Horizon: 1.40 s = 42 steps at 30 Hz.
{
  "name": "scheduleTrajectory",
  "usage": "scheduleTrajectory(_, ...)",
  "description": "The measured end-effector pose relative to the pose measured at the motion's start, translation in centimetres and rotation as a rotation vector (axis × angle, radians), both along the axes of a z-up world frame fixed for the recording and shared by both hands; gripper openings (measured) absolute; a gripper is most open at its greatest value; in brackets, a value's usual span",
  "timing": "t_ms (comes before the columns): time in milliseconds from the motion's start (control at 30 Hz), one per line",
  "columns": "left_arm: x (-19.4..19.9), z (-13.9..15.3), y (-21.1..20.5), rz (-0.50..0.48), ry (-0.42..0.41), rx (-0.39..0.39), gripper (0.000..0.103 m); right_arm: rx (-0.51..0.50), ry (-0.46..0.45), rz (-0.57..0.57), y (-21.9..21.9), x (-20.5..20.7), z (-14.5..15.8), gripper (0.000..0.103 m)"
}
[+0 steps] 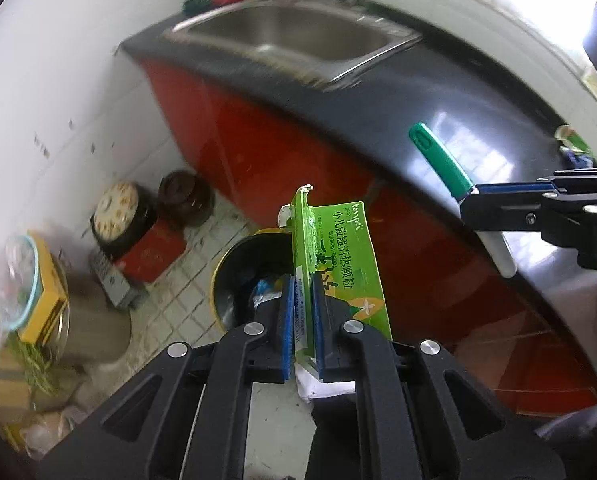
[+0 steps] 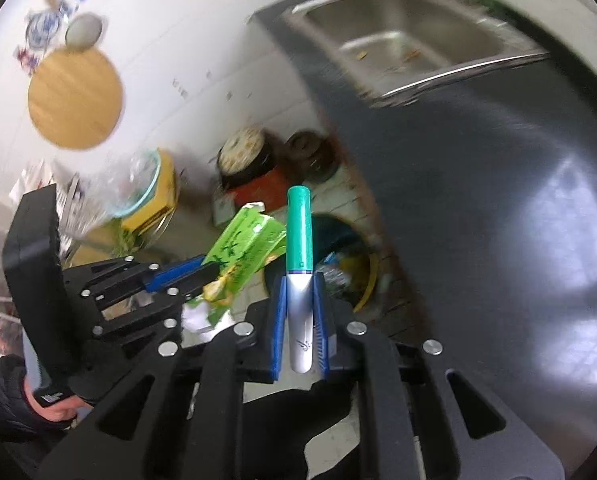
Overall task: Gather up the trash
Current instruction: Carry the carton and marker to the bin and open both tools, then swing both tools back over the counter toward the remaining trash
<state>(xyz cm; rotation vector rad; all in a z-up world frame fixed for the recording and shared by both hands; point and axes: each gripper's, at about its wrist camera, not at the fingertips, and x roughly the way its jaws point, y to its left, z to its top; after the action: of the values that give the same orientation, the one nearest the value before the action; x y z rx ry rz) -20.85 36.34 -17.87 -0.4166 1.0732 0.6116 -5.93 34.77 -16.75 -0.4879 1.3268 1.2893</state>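
Above bin [image 1: 234,280]: left tool [image 1: 302,320] pinching carton [image 1: 338,256], right tool [image 2: 300,320] pinching pen [image 2: 298,232]. Carrying step. Next, probably: center over bin, release.

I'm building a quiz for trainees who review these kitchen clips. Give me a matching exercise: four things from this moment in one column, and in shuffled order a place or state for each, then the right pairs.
Things:
1. flattened green cardboard carton
2. green-capped silver marker pen
3. round yellow-rimmed trash bin
4. stainless steel sink

Places or states:
A. set into the dark countertop
B. clamped in the right tool
C. on the tiled floor, below the left tool
D. clamped in the left tool

Pairs: 1-D, 2-B, 3-C, 4-A
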Motion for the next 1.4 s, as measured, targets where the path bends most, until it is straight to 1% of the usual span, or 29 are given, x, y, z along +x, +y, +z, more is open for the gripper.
scheduleTrajectory(133, -1.3, -2.7, 2.4, 0.033, 0.004, -0.028, 0.008, -0.046, 0.041, 0.016, 3.8, -1.4, -3.0, 0.014)
scheduleTrajectory(233, -1.8, -4.6, 3.6, 0.039, -0.003, -0.039, 0.008, -0.078, 0.043, 0.022, 5.5, -2.2, -5.0, 0.014)
scheduleTrajectory(300, -2.1, -5.6, 4.3, 0.043, -0.008, -0.047, 0.008, -0.099, 0.028, 0.031, 6.6, -2.3, -6.1, 0.014)
scheduleTrajectory(400, -2.0, -6.7, 5.1, 0.057, -0.002, -0.062, 0.008, -0.124, 0.017, 0.033, 7.3, -2.4, -7.0, 0.014)
scheduleTrajectory(633, -1.5, -7.2, 6.3, 0.074, -0.022, -0.096, 0.009, -0.143, 0.0, 0.017, 7.8, -2.1, -7.7, 0.014)
scheduleTrajectory(667, -1.3, -7.4, 6.4, 0.068, -0.016, -0.098, 0.01, -0.145, 0.005, 0.013, 7.9, -2.1, -7.8, 0.017)
scheduleTrajectory(700, -1.3, -7.7, 6.6, 0.061, -0.004, -0.098, 0.016, -0.157, 0.014, 0.011, 8.0, -2.0, -8.0, 0.023)
scheduleTrajectory(733, -1.2, -7.9, 6.6, 0.057, 0.015, -0.101, 0.037, -0.161, 0.018, 0.01, 8.0, -1.9, -8.1, 0.048)
scheduleTrajectory(767, -1.2, -8.0, 6.7, 0.058, 0.021, -0.1, 0.051, -0.153, 0.014, 0.006, 7.9, -1.8, -8.0, 0.072)
scheduleTrajectory(800, -1.4, -7.9, 6.8, 0.064, 0.019, -0.095, 0.073, -0.143, 0.009, 0.004, 7.7, -1.8, -7.8, 0.076)
scheduleTrajectory(867, -1.8, -7.5, 6.7, 0.072, 0.001, -0.078, 0.075, -0.14, 0.004, 0.008, 7.5, -1.7, -7.6, 0.076)
scheduleTrajectory(1067, -2.2, -7.1, 6.3, 0.076, 0.001, -0.088, 0.076, -0.102, -0.007, 0.003, 6.0, -1.1, -6.1, 0.076)
scheduleTrajectory(1167, -2.1, -6.5, 5.6, 0.065, 0.005, -0.08, 0.081, -0.077, -0.015, -0.023, 4.9, -0.7, -4.7, 0.076)
scheduleTrajectory(1233, -1.8, -6.0, 5.0, 0.055, 0.004, -0.075, 0.087, -0.056, -0.026, -0.045, 3.8, -0.1, -3.5, 0.077)
scheduleTrajectory(1267, -1.4, -5.4, 4.6, 0.049, 0.006, -0.063, 0.09, -0.048, -0.031, -0.056, 3.3, 0.3, -2.9, 0.08)
scheduleTrajectory(1300, -1.0, -5.0, 4.2, 0.044, 0.012, -0.049, 0.096, -0.032, -0.043, -0.075, 2.2, 0.8, -2.0, 0.086)
scheduleTrajectory(1400, 0.8, -3.5, 3.1, 0.007, 0.017, -0.025, 0.096, 0.007, -0.075, -0.153, -1.7, 2.9, 0.6, 0.093)
